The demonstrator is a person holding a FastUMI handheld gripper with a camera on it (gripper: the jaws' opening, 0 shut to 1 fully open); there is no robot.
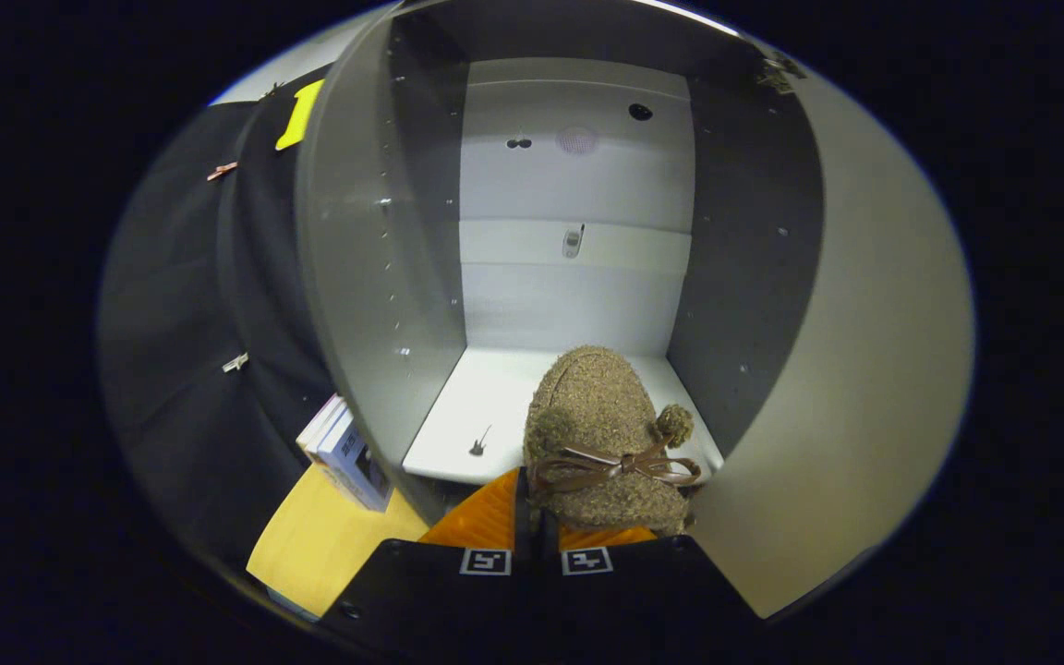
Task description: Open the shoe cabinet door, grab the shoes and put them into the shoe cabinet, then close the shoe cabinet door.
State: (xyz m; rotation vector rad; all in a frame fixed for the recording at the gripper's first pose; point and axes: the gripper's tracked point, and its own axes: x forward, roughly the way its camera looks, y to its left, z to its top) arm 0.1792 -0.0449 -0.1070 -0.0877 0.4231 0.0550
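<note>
Fuzzy shoe (601, 416) on white cabinet shelf (486, 406)

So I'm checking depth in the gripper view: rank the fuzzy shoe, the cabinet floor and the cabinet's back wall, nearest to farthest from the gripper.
1. Fuzzy shoe: held at the gripper, heel end between its fingers.
2. Cabinet floor: just ahead, under the shoe's toe.
3. Back wall: farthest, behind the floor.

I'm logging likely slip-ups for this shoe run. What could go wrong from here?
The claw pinches only the heel edge of the fuzzy slipper, so it could twist or drop before resting on the cabinet floor. The slipper sits close to the open door and could brush it.
</note>
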